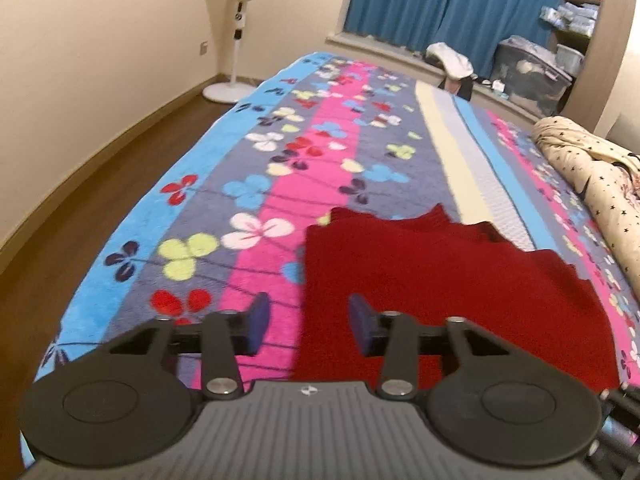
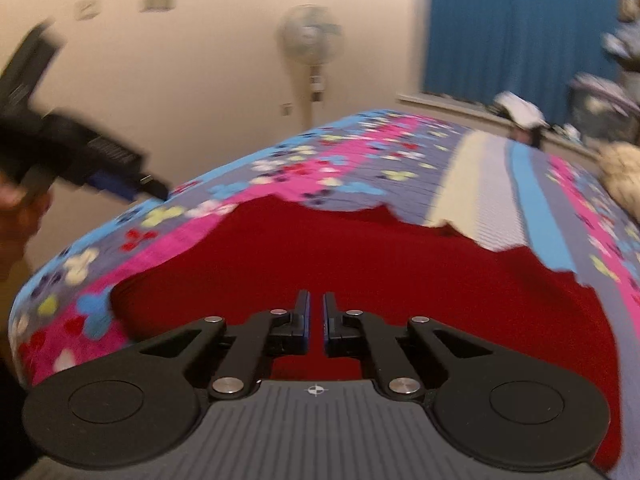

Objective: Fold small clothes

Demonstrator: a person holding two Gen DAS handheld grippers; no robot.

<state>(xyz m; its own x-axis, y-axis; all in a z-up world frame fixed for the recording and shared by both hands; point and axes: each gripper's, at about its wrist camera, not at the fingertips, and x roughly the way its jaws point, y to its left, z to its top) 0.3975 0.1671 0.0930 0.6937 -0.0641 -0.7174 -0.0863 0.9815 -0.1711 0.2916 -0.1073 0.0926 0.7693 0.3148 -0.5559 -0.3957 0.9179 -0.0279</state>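
Left gripper (image 1: 308,322) fingers part-open over the flat red knitted garment's (image 1: 440,280) edge; right gripper (image 2: 316,320) fingers nearly shut, empty, above it on the floral bed (image 1: 256,184).

A bed (image 1: 256,184) in a flowered blanket carries a red garment (image 1: 440,280) and a star-patterned quilt (image 1: 592,172).

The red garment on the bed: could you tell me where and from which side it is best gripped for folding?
Probably by the near hem of the red garment, coming from the foot edge of the bed. It lies flat, so only its edges offer a pinchable lip, and that near edge lies just ahead of both grippers.
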